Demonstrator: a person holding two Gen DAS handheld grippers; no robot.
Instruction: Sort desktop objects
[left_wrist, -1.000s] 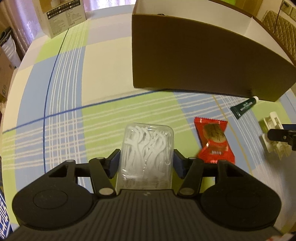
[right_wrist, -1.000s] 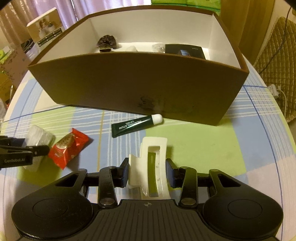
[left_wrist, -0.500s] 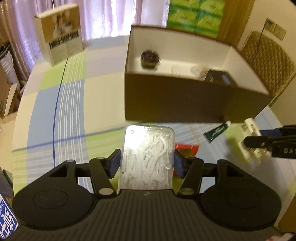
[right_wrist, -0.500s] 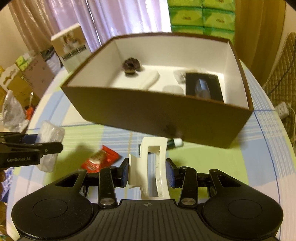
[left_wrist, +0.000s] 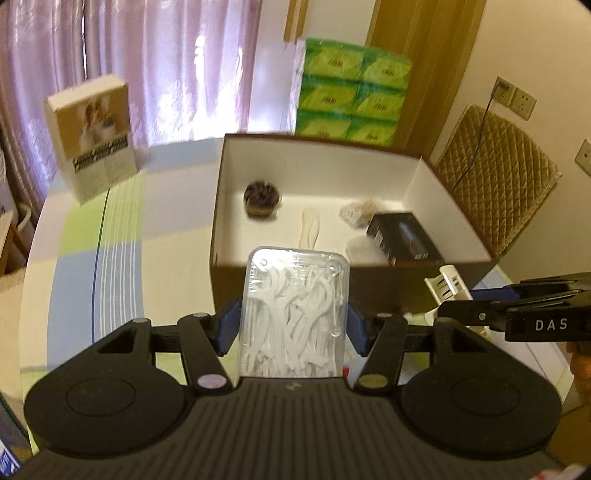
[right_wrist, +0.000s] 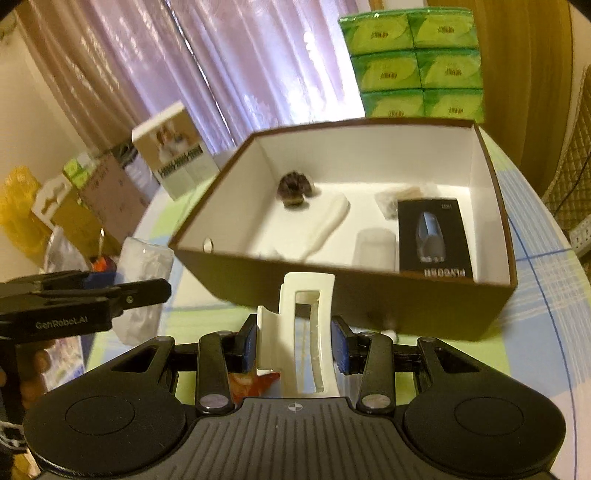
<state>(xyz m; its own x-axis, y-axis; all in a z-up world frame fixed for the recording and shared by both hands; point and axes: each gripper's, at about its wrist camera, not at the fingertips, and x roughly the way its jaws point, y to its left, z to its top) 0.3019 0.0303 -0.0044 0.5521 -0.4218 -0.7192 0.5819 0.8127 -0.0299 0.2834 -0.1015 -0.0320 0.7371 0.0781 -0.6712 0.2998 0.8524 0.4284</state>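
Observation:
My left gripper (left_wrist: 293, 326) is shut on a clear box of white floss picks (left_wrist: 293, 310), held in the air just in front of the brown box's (left_wrist: 369, 288) near wall. My right gripper (right_wrist: 295, 341) is shut on a white hair claw clip (right_wrist: 306, 332), also lifted before the brown box (right_wrist: 424, 314). Each gripper shows in the other's view: the right gripper (left_wrist: 458, 295) with the clip (left_wrist: 448, 284) at the right, the left gripper (right_wrist: 144, 280) with the floss box (right_wrist: 144, 280) at the left. A red snack packet (right_wrist: 255, 382) lies under the right gripper.
Inside the white-lined box lie a dark hair accessory (left_wrist: 262, 197), a white long item (left_wrist: 308, 229), a black product box (right_wrist: 432, 238) and a small clear packet (left_wrist: 356, 214). A tall carton (left_wrist: 96, 136) stands at the table's far left. Green tissue packs (left_wrist: 351, 99) sit behind the box.
Both grippers have risen from the table with their objects and tilted up, so the box interior now shows from above. The green tube has all but dropped out of sight.

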